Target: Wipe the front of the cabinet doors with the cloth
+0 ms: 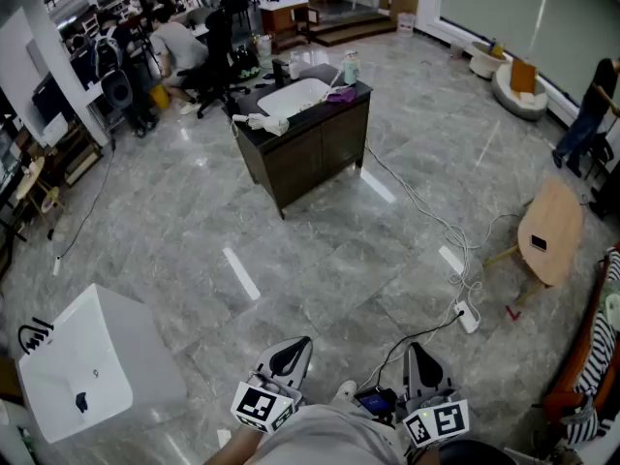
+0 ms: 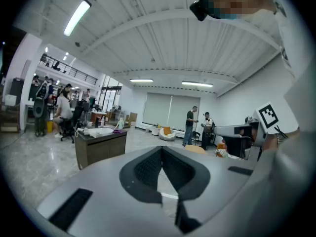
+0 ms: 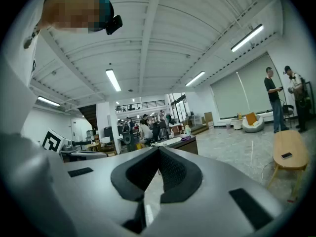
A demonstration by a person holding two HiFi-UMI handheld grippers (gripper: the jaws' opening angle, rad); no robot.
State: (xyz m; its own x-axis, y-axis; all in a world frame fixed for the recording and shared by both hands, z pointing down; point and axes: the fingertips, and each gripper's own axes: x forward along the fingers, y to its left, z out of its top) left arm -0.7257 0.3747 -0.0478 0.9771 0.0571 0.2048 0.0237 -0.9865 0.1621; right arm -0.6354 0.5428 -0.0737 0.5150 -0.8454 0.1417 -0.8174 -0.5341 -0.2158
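A dark brown cabinet point(image 1: 310, 148) stands far ahead on the grey floor, its two doors facing me. On its top lie a white basin point(image 1: 294, 95), a purple cloth point(image 1: 339, 95) at the right end and a white cloth point(image 1: 263, 122) at the left corner. My left gripper point(image 1: 291, 356) and right gripper point(image 1: 418, 364) are held close to my body at the bottom of the head view, both shut and empty. The cabinet point(image 2: 101, 147) is small at the left in the left gripper view, beyond the closed jaws of that gripper point(image 2: 161, 149). Over the right gripper point(image 3: 159, 152) the cabinet point(image 3: 185, 144) also shows.
A white box point(image 1: 87, 366) stands at my lower left. Cables and a power strip point(image 1: 467, 316) cross the floor right of centre, near a wooden stool point(image 1: 550, 231). People sit at desks behind the cabinet point(image 1: 179, 46). Another person point(image 1: 586, 119) stands at the far right.
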